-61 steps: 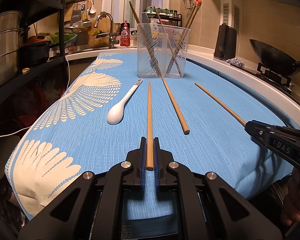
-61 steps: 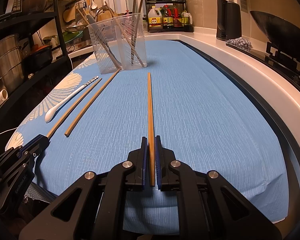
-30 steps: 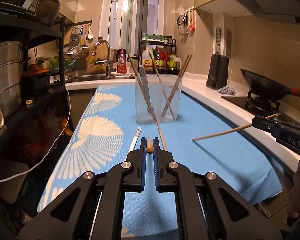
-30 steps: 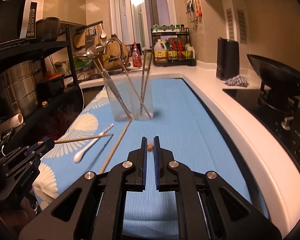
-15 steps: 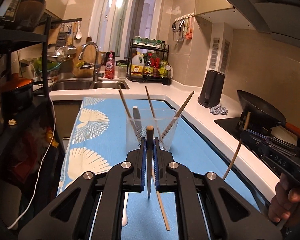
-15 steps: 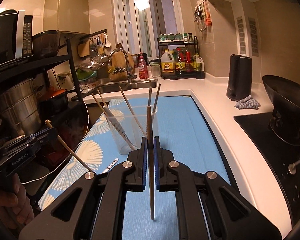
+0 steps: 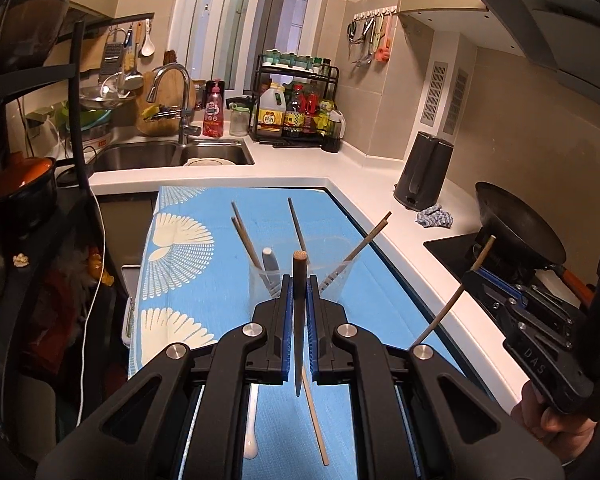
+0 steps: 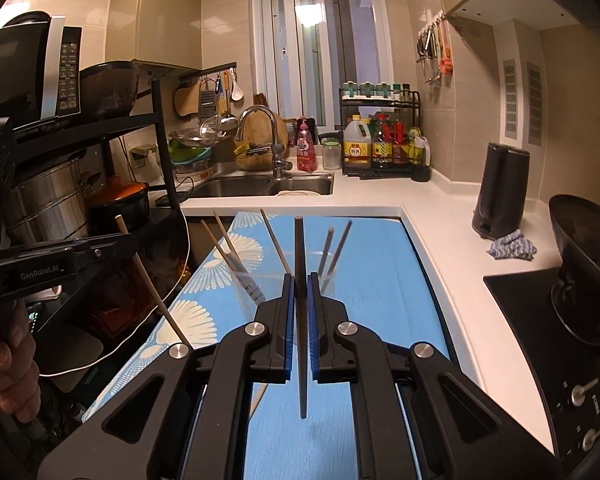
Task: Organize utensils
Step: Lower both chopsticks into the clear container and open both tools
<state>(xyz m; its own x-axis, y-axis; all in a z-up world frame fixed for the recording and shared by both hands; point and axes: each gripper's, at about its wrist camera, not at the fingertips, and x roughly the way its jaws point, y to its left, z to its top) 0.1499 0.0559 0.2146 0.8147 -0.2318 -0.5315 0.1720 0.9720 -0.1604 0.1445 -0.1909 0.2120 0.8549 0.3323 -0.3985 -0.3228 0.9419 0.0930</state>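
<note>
Chopsticks sit clamped in both tools. Between the blue pads of the left gripper [image 7: 299, 296] a dark chopstick [image 7: 299, 320] stands nearly upright, its round butt above the jaws and its thin tip hanging below them over the blue cloth [image 7: 204, 280]. The right gripper [image 8: 300, 296] is closed in the same way on its own chopstick [image 8: 300, 320], which also points tip down. Each tool shows in the other's view, held in a hand [image 7: 556, 420] with the stick slanting through its jaws.

Just beyond both sets of jaws stands the clear holder [image 7: 340, 276], already carrying several chopsticks and a grey-handled utensil [image 7: 269, 260] that lean against its rim. So part of the sorting looks done, and these two sticks seem ready to be dropped in tip first. On the cloth below the left tool lie one more loose chopstick [image 7: 314, 420] and a white spoon [image 7: 251, 424], partly hidden by the tool's body; those remain to be picked up.

Readable writing is sparse. The left tool's side reads "GenRobot.AI" in the right wrist view, and the right tool's body shows "DAS" in the left wrist view. Bottle labels on the condiment rack [image 8: 380, 136] carry print too small to read.
</note>
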